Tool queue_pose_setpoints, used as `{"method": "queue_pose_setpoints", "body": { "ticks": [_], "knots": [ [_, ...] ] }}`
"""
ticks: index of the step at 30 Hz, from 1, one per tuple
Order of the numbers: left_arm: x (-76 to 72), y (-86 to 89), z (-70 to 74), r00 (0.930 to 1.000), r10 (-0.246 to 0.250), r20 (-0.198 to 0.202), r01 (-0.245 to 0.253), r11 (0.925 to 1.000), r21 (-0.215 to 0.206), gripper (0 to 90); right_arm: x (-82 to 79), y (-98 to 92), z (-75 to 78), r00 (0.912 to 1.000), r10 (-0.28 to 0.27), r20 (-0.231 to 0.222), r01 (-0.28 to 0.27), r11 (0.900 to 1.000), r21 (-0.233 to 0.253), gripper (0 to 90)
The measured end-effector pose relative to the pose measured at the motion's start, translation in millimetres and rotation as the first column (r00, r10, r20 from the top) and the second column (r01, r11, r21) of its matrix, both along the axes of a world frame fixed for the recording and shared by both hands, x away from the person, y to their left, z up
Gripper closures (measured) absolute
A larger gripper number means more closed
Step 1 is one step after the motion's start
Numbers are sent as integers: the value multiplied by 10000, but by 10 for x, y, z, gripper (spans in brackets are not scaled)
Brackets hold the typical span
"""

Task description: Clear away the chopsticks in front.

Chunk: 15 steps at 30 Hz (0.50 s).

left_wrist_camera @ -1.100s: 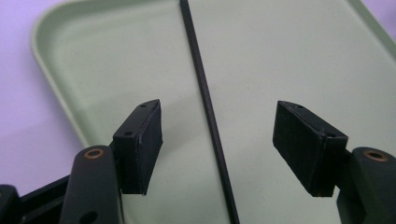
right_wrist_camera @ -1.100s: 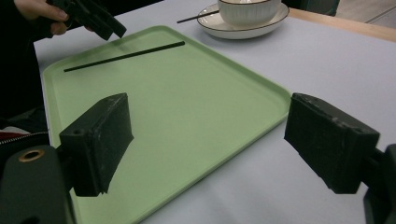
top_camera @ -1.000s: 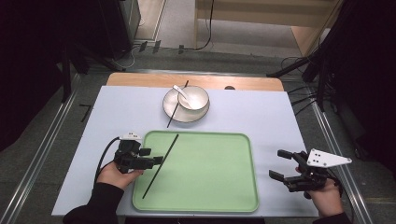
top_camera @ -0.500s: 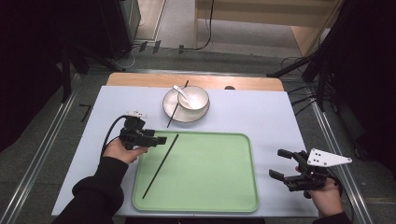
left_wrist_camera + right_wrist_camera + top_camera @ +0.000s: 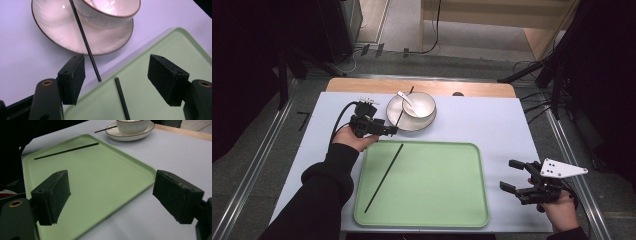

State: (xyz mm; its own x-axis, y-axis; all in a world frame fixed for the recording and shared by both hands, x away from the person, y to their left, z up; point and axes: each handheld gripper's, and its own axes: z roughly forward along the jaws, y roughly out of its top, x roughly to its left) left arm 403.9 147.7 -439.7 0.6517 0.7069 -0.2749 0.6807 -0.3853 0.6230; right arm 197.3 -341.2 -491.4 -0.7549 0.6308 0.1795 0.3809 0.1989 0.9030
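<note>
A: Why is one chopstick lying on the green tray while the other chopstick leans on the saucer?

B: Judged from the layout, the pair is being moved to the tray one piece at a time. The first lies flat and diagonal on the tray's left half. The second rests across the saucer rim beside the bowl, its near tip down on the white table just short of the tray's edge. A spoon sits in the bowl.

A: State of the left gripper?

B: Jaws wide apart, holding nothing. In the left gripper view the near tip of the leaning chopstick lies between the jaws, closer to the left one, touching neither. This suits a grasp near that tip.

A: And the right gripper?

B: Jaws fully spread, empty. It hangs over the table off the tray's right edge, well apart from both chopsticks, apparently kept clear of the working area.
</note>
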Motion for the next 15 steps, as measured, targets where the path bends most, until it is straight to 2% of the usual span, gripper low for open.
{"method": "queue_pose_setpoints", "body": {
  "ticks": [7, 11, 13, 15],
  "knots": [
    [236, -111, -19, 9997, -103, 232, 99, 9998, 173, 303, -2, -3, -1, 10000, 27, -19, -27, 10000, -1, 148],
    [354, -163, -49, 9998, 60, 184, -66, 9993, 372, 310, -4, -4, -2, 10000, 31, -28, -31, 10000, 12, 148],
    [402, -185, -60, 9995, 224, 211, -232, 9991, 363, 317, -5, -5, -2, 10000, 31, -36, -31, 10000, 10, 149],
    [436, -192, -80, 9991, 383, 182, -386, 9992, 139, 334, -9, -6, -2, 10000, 34, -24, -34, 10000, -8, 148]
  ]
}}
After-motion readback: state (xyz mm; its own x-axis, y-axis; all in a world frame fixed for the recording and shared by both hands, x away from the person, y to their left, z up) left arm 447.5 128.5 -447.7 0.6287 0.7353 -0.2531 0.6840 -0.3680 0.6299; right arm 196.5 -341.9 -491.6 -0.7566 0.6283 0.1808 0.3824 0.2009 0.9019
